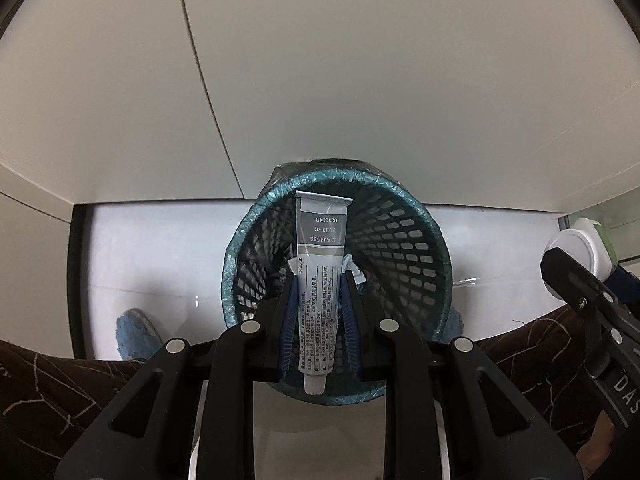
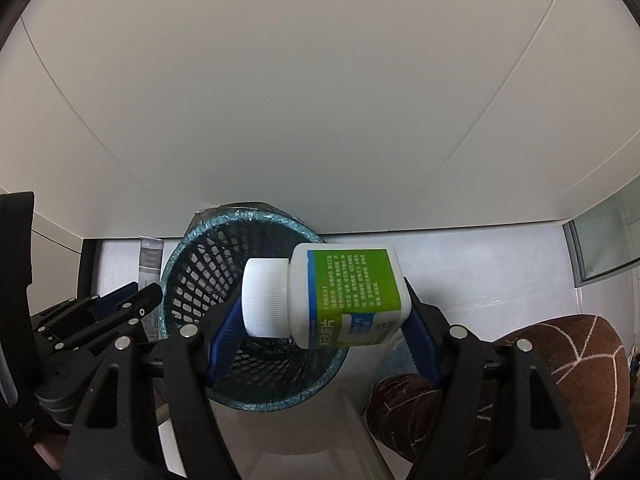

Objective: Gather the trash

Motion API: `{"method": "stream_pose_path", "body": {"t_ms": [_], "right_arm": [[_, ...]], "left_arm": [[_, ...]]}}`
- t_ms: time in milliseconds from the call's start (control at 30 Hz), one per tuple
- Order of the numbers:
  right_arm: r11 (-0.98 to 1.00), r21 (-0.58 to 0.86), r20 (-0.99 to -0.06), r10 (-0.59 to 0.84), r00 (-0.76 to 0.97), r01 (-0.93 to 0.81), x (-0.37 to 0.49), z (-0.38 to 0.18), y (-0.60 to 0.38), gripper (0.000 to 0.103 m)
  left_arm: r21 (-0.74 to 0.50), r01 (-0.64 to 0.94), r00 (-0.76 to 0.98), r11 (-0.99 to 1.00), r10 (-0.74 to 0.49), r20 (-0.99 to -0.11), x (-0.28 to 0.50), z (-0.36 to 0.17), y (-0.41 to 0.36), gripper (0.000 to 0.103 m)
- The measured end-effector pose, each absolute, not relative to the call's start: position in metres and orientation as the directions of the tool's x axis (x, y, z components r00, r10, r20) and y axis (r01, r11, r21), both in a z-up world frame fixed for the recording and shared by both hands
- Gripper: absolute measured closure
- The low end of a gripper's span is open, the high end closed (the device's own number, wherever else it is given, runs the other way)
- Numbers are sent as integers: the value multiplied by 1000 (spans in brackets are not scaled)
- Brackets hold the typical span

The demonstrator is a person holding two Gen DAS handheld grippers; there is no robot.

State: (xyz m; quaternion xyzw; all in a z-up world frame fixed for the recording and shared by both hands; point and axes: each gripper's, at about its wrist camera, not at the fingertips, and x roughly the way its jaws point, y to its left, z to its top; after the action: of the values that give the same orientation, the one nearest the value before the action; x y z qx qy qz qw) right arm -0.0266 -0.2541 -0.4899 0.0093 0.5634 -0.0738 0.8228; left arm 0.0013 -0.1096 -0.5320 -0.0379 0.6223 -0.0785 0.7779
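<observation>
Blue pads of the left hand-held gripper, nearly together, clamp a grey-and-white tube at frame centre, above the mesh wastebasket. Wider apart, the right hand-held gripper clamps a white bottle sideways, over the basket's right rim, lower centre.

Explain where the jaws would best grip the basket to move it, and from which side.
Grip the basket's rim from above, one finger inside and one outside. The rim is thin and the mouth faces up, while the round mesh wall looks too wide to span. Both grippers are full now: tube, bottle.
</observation>
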Motion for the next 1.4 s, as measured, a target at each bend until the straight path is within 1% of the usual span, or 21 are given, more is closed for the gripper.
{"method": "stream_pose_path", "body": {"t_ms": [100, 233, 300, 333, 400, 433, 500, 533, 567, 600, 633, 800, 1067, 1400], "right_arm": [[989, -66, -930, -109, 352, 132, -26, -490, -254, 36], [989, -64, -931, -107, 350, 132, -26, -490, -255, 36], [990, -63, -931, -105, 349, 127, -25, -491, -255, 36], [990, -61, -932, -101, 348, 124, -25, -490, -255, 36], [992, -52, -934, -90, 346, 117, -24, -491, -254, 36], [992, -50, -934, -86, 346, 112, -24, -491, -253, 36], [994, -52, -936, -82, 343, 95, -23, -493, -250, 36], [995, -52, -937, -79, 340, 88, -22, -495, -248, 36], [996, -50, -939, -74, 337, 80, -21, -497, -246, 36], [996, -51, -939, -73, 337, 74, -20, -498, -244, 36], [996, -50, -938, -70, 339, 70, -19, -499, -243, 36], [999, -12, -941, -24, 338, 38, -15, -506, -235, 36], [1000, 25, -952, 21, 305, 12, -10, -515, -231, 36], [999, 43, -954, 46, 296, -16, -11, -512, -224, 34]], "left_arm": [[-156, 78, 220, 985, -169, -961, 2, -532, -111, 81], [-137, 81, 224, 987, -152, -963, 0, -530, -110, 76], [-119, 74, 231, 990, -133, -964, -1, -527, -106, 67], [-116, 70, 236, 991, -129, -963, -1, -524, -104, 65], [-99, 60, 250, 993, -111, -962, -2, -518, -99, 51], [-89, 54, 260, 995, -100, -960, -2, -514, -96, 48], [-71, 49, 275, 996, -82, -958, -3, -508, -90, 36], [-62, 47, 283, 997, -73, -956, -3, -505, -88, 33], [-49, 44, 290, 998, -59, -955, -4, -502, -85, 27], [-35, 39, 295, 999, -45, -954, -4, -501, -82, 24], [-27, 32, 298, 999, -36, -954, -4, -499, -80, 23], [-35, 14, 281, 999, -38, -959, 0, -501, -71, 13], [-66, -13, 243, 998, -61, -968, 1, -510, -62, 10], [-46, -44, 228, 998, -35, -973, -1, -513, -56, 10]]}}
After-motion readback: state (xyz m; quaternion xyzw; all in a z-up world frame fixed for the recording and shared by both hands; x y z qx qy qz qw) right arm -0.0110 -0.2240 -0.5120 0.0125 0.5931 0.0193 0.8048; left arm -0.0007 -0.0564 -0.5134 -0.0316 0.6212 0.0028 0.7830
